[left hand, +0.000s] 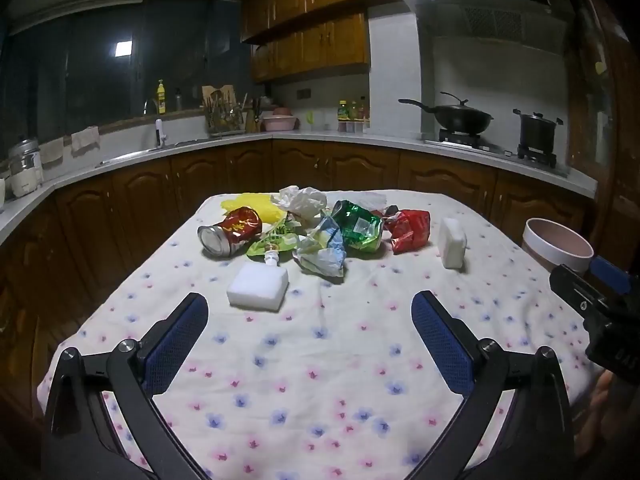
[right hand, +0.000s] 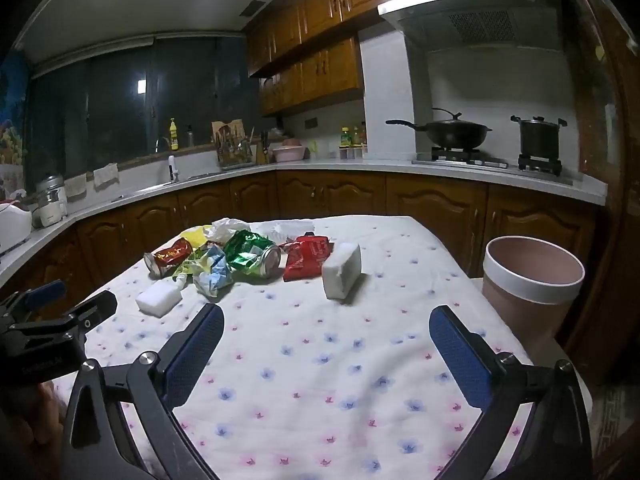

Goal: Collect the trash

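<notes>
Both tools, left tool (left hand: pixel 310 306) and right tool (right hand: pixel 326 320), gape fully, empty. Trash pile (left hand: pixel 316 228) mid-frame on tabletop (left hand: pixel 320 360); bin (right hand: pixel 532 280) right. Risk: crumpled wrappers slipping, fabric snagging.

Looked forward and slightly down from the near edge of the tabletop (left hand: pixel 320 380), left view set left of the right one. Both shared the floral cloth, the trash pile (left hand: pixel 316 228) (right hand: pixel 224 260), the pink bin (right hand: pixel 532 280) and far kitchen counters.

Each gripper (left hand: pixel 310 312) (right hand: pixel 326 326) has black arms, silver screws and blue textured pads (left hand: pixel 176 344)
</notes>
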